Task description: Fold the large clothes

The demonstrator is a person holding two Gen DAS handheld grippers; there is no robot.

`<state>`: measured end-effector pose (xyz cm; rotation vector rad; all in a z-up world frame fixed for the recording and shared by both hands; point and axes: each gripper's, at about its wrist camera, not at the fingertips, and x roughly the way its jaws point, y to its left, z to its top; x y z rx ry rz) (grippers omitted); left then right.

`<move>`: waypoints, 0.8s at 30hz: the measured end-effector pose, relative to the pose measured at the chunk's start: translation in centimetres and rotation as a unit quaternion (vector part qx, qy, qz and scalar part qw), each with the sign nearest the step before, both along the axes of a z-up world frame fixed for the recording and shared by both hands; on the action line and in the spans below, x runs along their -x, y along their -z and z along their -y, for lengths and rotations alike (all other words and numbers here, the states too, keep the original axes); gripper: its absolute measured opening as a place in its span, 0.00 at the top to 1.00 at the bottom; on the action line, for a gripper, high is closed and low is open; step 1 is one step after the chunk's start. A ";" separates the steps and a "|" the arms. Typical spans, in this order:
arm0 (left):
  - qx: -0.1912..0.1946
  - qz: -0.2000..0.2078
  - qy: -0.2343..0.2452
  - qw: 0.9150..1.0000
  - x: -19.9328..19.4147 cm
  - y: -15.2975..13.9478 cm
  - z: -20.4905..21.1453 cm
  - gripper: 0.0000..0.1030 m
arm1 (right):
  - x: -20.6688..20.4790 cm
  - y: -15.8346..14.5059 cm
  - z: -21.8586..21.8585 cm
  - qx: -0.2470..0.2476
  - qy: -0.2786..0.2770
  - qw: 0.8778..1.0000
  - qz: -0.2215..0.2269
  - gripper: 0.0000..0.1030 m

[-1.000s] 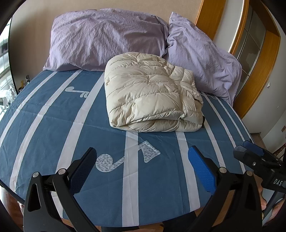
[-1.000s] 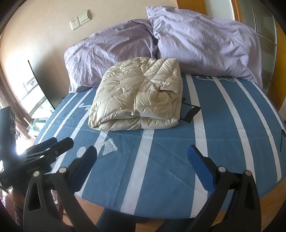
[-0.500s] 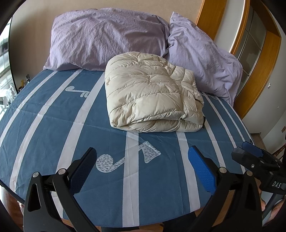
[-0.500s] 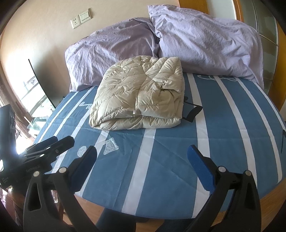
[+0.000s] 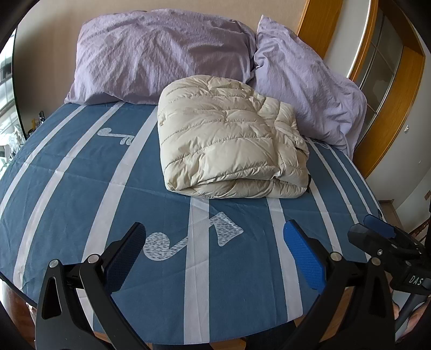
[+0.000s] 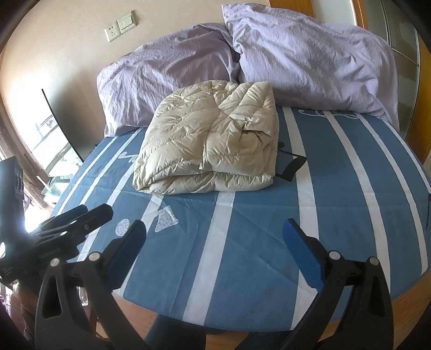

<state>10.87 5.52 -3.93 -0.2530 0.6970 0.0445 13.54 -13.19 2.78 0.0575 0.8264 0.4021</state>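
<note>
A cream quilted down jacket [image 5: 229, 142] lies folded into a thick bundle on the blue striped bed sheet [image 5: 80, 188], in front of the pillows; it also shows in the right wrist view [image 6: 210, 142]. A black strap [image 6: 292, 168] pokes out at its right side. My left gripper [image 5: 214, 242] is open and empty, held over the foot of the bed, well short of the jacket. My right gripper [image 6: 214, 242] is open and empty too, also near the foot edge. Each gripper shows in the other's view: the right one [image 5: 382, 237], the left one [image 6: 78, 218].
Two lilac pillows [image 5: 161, 53] [image 5: 309, 86] lean on the beige wall behind the jacket. A wooden door frame [image 5: 390, 121] stands to the right of the bed. A dark screen [image 6: 62, 129] and a bright window are on the left. Wall sockets [image 6: 120, 25] are above the pillows.
Both views have drifted very slightly; the jacket sits a touch more to the right in them. The jacket has not moved on the bed and both grippers stay open.
</note>
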 end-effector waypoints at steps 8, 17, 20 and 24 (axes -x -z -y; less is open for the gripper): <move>0.000 -0.002 0.000 1.000 -0.1 0.2 0.0 0.01 | -0.2 0.2 0.2 -0.002 0.001 1.000 -0.003 0.02; 0.000 -0.002 -0.002 1.000 -0.2 0.1 0.1 0.01 | -0.3 0.2 0.1 -0.002 0.002 1.000 -0.003 0.02; 0.000 -0.002 -0.002 1.000 -0.1 0.1 0.1 0.01 | -0.2 0.3 0.2 -0.002 0.001 1.000 -0.004 0.02; 0.000 -0.002 -0.001 1.000 -0.1 0.1 0.1 0.01 | -0.2 0.3 0.2 -0.002 0.001 1.000 -0.004 0.02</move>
